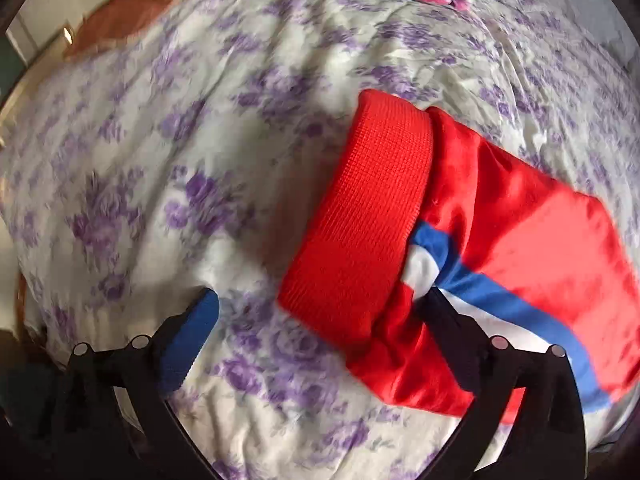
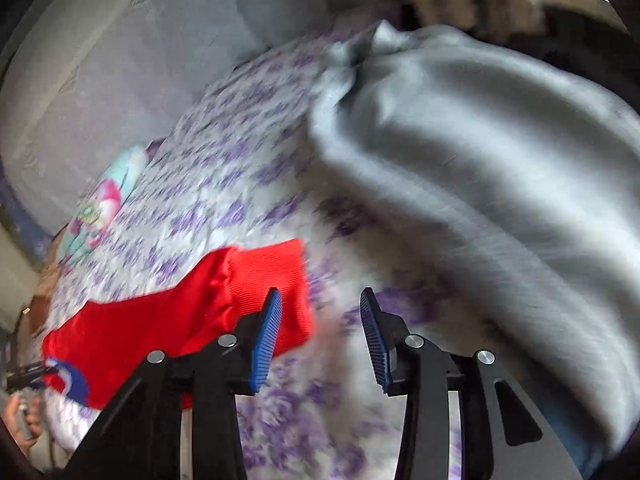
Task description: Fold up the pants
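Pants [image 1: 460, 248], folded and red, are laid on the floral bedsheet [image 1: 200, 160], a grey blanket [image 2: 480, 160] heaped beside them. No writing is readable. Left gripper [image 1: 316, 304] and right gripper [image 2: 320, 336] are spread, grasping nothing.

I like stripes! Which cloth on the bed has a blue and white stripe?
The red pants. The gray cloth is plain, and the bedsheet has purple flowers.
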Tool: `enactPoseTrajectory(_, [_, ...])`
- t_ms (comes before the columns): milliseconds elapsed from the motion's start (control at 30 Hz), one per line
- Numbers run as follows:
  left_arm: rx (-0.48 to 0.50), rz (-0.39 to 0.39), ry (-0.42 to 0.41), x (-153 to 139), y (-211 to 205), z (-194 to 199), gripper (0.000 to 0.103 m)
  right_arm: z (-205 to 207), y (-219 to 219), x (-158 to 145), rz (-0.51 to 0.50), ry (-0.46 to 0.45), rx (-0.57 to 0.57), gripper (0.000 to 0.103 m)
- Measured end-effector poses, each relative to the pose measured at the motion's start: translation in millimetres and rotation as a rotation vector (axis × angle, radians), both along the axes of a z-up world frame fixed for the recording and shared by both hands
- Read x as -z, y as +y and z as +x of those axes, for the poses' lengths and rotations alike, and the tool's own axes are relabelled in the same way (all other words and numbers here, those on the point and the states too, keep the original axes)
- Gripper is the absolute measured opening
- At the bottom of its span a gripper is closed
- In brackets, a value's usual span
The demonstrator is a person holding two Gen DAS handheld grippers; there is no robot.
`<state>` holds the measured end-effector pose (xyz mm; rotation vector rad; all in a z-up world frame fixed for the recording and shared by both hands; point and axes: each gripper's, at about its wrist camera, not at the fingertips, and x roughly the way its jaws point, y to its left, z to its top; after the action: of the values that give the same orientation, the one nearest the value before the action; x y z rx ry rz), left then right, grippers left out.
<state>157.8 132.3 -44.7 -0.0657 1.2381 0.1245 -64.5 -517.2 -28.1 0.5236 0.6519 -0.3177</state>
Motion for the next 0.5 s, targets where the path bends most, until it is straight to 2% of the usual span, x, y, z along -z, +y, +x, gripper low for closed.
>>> enactPoseTrajectory(33, [0.011,0.009,-0.015,-10,-1,-3,0.097,-6,5,-10,-0.033,-0.028,0.008,0.043])
enactPoseTrajectory(100, [0.046,0.018,-0.097,-38,-10,-14,0.096,-4,28,-38,-0.059,-0.098,-0.076,0.043])
enactPoseTrajectory(200, [0.134,0.053,-0.214,-72,-41,-27,0.096,43,84,-65,0.011,-0.139,-0.373,0.043])
enactPoseTrajectory(267, [0.257,0.107,-0.26,-80,-81,-35,0.096,95,135,-69,0.037,-0.109,-0.564,0.043])
enactPoseTrajectory(300, [0.328,0.14,-0.26,-74,-106,-39,0.096,129,166,-65,0.047,-0.077,-0.653,0.043])
enactPoseTrajectory(333, [0.367,0.164,-0.246,-66,-123,-40,0.096,150,183,-62,0.05,-0.055,-0.697,0.042])
enactPoseTrajectory(367, [0.407,0.197,-0.217,-51,-140,-42,0.096,187,213,-53,0.067,-0.013,-0.761,0.042])
enactPoseTrajectory(433, [0.445,0.245,-0.165,-22,-159,-39,0.096,240,251,-35,0.083,0.058,-0.825,0.042])
enactPoseTrajectory(500, [0.431,0.247,-0.099,3,-159,-32,0.098,274,281,-16,0.068,0.135,-0.867,0.042])
